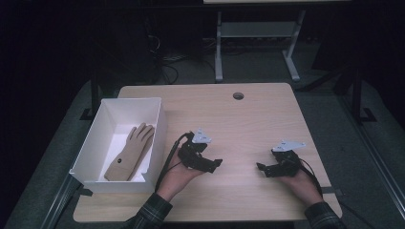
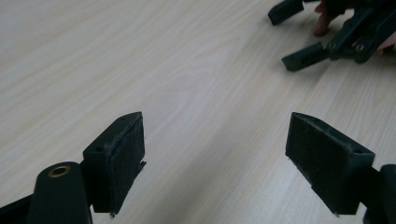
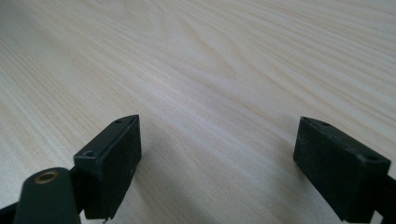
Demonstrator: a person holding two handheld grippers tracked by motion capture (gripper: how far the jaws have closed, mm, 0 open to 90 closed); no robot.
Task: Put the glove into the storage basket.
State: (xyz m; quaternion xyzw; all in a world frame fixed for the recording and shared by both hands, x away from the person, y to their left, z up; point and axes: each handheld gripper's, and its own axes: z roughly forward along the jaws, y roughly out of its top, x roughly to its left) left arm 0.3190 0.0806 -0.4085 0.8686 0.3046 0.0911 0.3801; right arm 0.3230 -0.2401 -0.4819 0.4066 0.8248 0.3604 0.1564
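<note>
Glove (image 1: 132,151) already lies inside the white box (image 1: 90,148); right of that box I rest my left gripper (image 1: 213,163) and right gripper (image 1: 261,167), both spread, empty. Nothing seems left.

The left gripper (image 1: 213,164) sits low over the surface (image 1: 248,119), held in the left hand (image 1: 179,172), whose plaid sleeve (image 1: 152,214) comes in from the near edge. Its jaws stand wide apart, nothing between them, and point toward the right gripper (image 1: 261,168). In the left gripper view its pads (image 2: 127,154) face each other across bare surface, and the right gripper (image 2: 299,32) lies farther off, jaws also spread. The right hand (image 1: 298,177) holds that gripper low over the surface, aimed back at the left gripper, its pads (image 3: 122,161) well apart. The two grippers stay apart, not touching.
</note>
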